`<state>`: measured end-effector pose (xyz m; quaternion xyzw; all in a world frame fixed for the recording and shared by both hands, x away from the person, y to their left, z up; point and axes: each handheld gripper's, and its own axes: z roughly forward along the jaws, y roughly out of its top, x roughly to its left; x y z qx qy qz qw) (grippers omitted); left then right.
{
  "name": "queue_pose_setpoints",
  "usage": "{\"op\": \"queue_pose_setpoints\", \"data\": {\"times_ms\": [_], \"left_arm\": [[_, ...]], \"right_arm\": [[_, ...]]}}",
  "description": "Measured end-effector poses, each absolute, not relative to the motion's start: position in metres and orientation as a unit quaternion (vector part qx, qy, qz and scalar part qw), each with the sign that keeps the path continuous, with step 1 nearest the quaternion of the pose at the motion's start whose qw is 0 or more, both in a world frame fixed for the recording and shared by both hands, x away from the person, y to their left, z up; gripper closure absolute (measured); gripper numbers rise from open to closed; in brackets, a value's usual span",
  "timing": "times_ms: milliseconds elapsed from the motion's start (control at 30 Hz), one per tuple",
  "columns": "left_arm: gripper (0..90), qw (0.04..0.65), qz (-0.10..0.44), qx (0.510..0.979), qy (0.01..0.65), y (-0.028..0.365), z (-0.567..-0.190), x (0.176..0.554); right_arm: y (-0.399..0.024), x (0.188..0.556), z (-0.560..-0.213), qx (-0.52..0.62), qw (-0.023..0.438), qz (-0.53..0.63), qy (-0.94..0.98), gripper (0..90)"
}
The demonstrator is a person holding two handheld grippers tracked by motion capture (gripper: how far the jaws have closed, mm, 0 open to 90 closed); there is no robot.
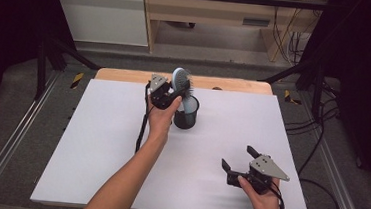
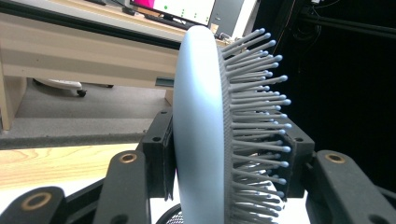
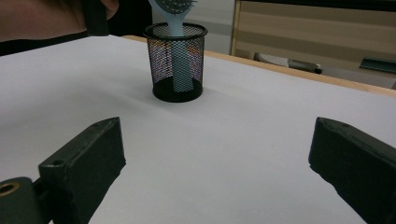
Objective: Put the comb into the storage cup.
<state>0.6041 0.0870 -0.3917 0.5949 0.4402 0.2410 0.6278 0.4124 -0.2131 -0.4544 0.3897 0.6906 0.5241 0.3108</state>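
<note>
Left gripper: clamped on the head of a pale blue hairbrush, jaws roughly half spread, one pad flat against the smooth back, the other pressed in among the bristles, as the left gripper view shows. Brush stands nearly upright in this grip, head above the jaws, handle running down from them into a black mesh cup just beneath and beside the gripper; whether the handle tip touches the cup floor cannot be told. Cup: upright on the white bench, directly below the left gripper, toward the far edge. A hand carries this gripper, forearm reaching in from the near side; a cable trails down from it across the bench. Right gripper: released, jaws spread wide, nothing between them, touching nothing; held by a hand low over the near right part of the bench, well apart from cup and brush. In the right gripper view the cup stands ahead of and between its two jaws, somewhat left of centre, with the brush handle visible through the mesh. Bench: white top with a wooden strip along the far edge, beyond the left gripper.
</note>
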Motion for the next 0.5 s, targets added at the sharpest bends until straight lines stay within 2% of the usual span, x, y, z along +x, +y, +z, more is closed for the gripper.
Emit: {"op": "queue_pose_setpoints", "data": {"times_ms": [500], "left_arm": [[46.9,0.630,0.224,0.585,0.460,0.103,-0.395,0.608]], "right_arm": [[-0.212,0.413,-0.455,0.389,0.310,0.523,0.692,3.8]]}}
